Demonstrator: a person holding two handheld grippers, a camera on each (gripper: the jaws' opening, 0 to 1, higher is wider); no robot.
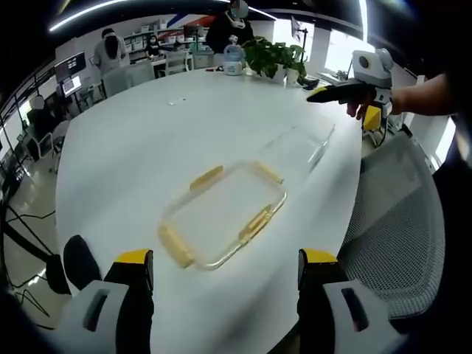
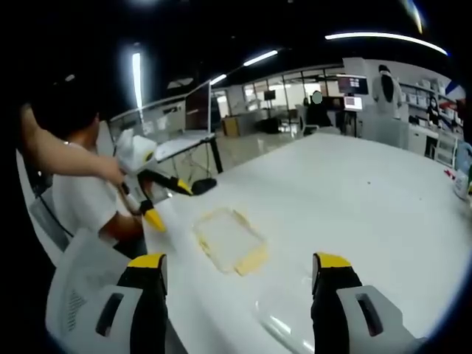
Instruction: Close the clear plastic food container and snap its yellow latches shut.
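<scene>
Grippers poised apart over an open container, before closing.

Left gripper (image 1: 225, 269) hangs above the near table edge, jaws wide and empty, framing the container (image 1: 225, 214); right gripper (image 2: 240, 276), also wide and empty, waits at the opposite side, leaving both approaches free. Container base lies flat on the white table (image 1: 147, 140) near the edge, its yellow latches (image 1: 254, 223) unfastened. Clear lid (image 1: 310, 144) appears to rest on the table just beyond it, so the likely first step is fetching the lid.
</scene>
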